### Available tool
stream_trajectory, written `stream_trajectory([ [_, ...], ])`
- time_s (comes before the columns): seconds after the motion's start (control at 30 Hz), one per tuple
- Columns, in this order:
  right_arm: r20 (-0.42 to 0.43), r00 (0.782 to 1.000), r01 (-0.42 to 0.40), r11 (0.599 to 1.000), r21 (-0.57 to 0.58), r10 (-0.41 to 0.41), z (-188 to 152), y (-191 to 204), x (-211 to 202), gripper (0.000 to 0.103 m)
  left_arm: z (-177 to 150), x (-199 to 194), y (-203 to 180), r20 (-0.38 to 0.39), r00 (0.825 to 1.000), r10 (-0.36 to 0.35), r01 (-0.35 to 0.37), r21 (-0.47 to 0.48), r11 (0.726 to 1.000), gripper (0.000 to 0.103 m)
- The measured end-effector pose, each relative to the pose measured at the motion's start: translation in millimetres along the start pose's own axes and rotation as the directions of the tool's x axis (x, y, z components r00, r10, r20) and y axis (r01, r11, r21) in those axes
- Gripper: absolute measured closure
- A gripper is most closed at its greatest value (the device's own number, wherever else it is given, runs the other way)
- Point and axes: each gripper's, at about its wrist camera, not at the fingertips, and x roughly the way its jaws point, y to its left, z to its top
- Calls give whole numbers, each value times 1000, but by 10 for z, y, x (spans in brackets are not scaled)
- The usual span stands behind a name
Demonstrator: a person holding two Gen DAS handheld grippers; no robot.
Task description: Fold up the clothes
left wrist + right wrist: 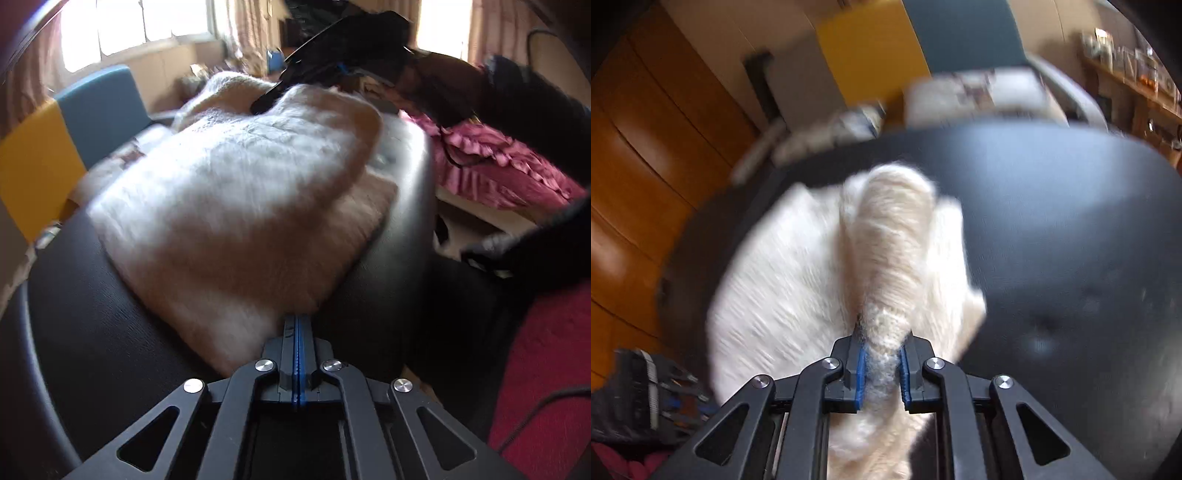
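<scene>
My right gripper [881, 341] pinches a fold of the fluffy cream knitted sweater [236, 192] lying on the black tabletop [92, 325], ready to fold; my left gripper [298, 325], pressed together, holds nothing visible at its near edge.

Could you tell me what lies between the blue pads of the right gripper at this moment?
A bunched fold of the cream fuzzy garment sits between the right gripper's pads, which press on it; the right wrist view shows this.
</scene>
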Motion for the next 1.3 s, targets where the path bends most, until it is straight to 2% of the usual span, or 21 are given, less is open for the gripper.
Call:
stream_trajectory([
  [0.03,-13,1000,-24,999,31,25,-59,-82,84,90,-74,50,-31,-23,1000,9,-9,16,1000,103],
  [0.07,13,998,-64,995,74,63,-105,-217,-4,90,-113,18,-15,5,1000,-1,1,-5,1000,103],
  [0.1,38,995,-100,989,112,96,-145,-336,-80,90,-120,0,52,-3,999,-38,38,-57,998,103],
  [0.2,58,993,-112,986,126,105,-184,-396,-78,90,-102,-171,186,21,993,-117,118,-148,982,103],
  [0.3,66,990,-135,978,161,126,-180,-457,-93,90,-19,-413,404,122,967,-224,250,-269,930,103],
  [0.37,76,981,-189,957,219,176,-237,-547,-91,90,100,-587,595,232,940,-249,317,-331,889,103],
  [0.5,70,937,-345,880,328,342,-371,-748,-13,89,482,-715,993,408,898,-165,342,-412,844,102],
  [0.53,79,931,-362,869,338,357,-402,-794,-35,88,614,-660,1071,413,901,-133,317,-417,852,102],
  [0.6,106,927,-375,862,342,361,-439,-834,-148,80,873,-432,1194,385,920,-70,244,-424,873,102],
  [0.67,123,918,-395,865,308,376,-508,-794,-317,74,1076,-95,1270,322,944,-75,214,-420,882,102],
  [0.73,131,908,-419,874,245,399,-604,-692,-522,70,1186,206,1310,252,964,-82,189,-437,879,102],
  [0.77,122,904,-427,880,210,410,-667,-627,-597,69,1201,277,1309,235,967,-94,191,-429,883,102],
  [0.93,67,873,-487,863,130,483,-848,-370,-579,54,1382,358,1236,212,968,-134,205,-362,909,102],
  [1.0,42,860,-510,854,105,509,-899,-271,-540,52,1487,362,1189,210,967,-141,207,-334,920,102],
  [1.13,-19,832,-553,831,60,555,-758,-52,-235,51,1655,492,1177,179,973,-148,197,-301,933,102],
  [1.23,-40,783,-618,784,54,621,-741,56,-51,41,1678,645,1227,166,972,-167,212,-305,929,102],
  [1.3,-80,739,-668,743,47,669,-749,133,105,40,1675,713,1254,165,969,-183,227,-315,921,102],
])
